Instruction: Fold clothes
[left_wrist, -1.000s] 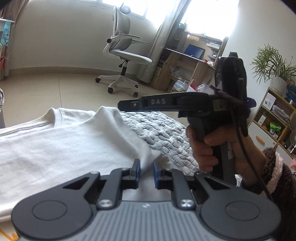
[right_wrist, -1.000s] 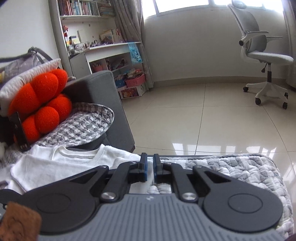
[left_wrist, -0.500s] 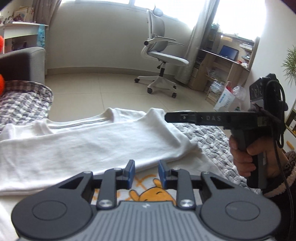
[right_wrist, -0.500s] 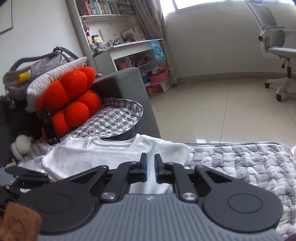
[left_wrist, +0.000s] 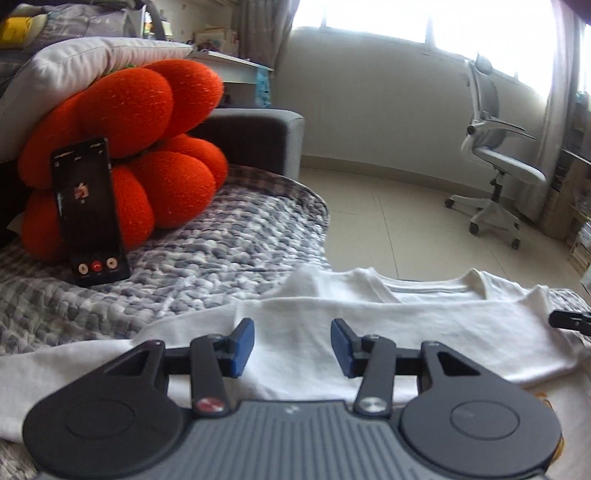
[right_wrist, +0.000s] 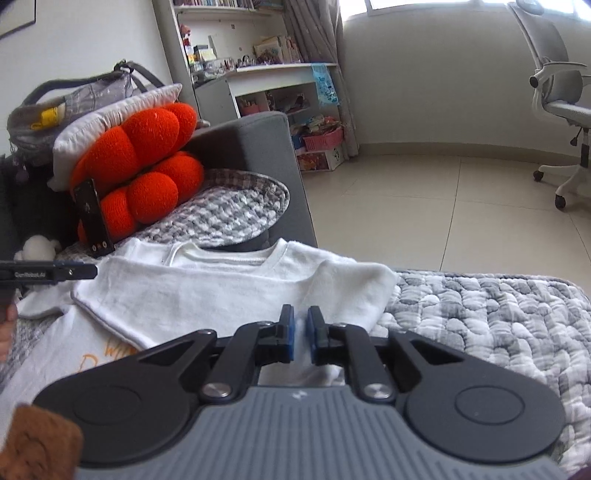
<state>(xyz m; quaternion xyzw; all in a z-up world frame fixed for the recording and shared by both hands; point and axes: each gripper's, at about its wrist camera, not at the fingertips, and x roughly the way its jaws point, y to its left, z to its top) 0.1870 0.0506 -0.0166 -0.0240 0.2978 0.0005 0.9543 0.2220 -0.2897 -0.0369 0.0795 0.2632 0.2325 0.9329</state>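
A white T-shirt (left_wrist: 406, 325) lies on the grey quilt with its collar at the far side. One layer is folded over its orange print (right_wrist: 107, 350). My left gripper (left_wrist: 291, 345) hovers over the near part of the shirt. Its jaws are opening and nothing is between the blue pads. My right gripper (right_wrist: 301, 338) is over the shirt's (right_wrist: 221, 295) right side, its pads nearly together with white cloth in the narrow gap. The right gripper's tip (left_wrist: 569, 319) shows at the left wrist view's right edge. The left gripper (right_wrist: 48, 274) reaches in from the left of the right wrist view.
A grey knitted quilt (left_wrist: 221, 251) covers the surface. An orange knotted cushion (left_wrist: 122, 147) sits at the far left with a phone (left_wrist: 90, 214) propped against it. Behind are a grey sofa arm (right_wrist: 258, 147), a tiled floor and an office chair (left_wrist: 498, 166).
My left gripper has opened wide and swung left, from facing the right gripper and the desk to facing the cushion and phone. The right gripper shifted slightly with its jaws unchanged.
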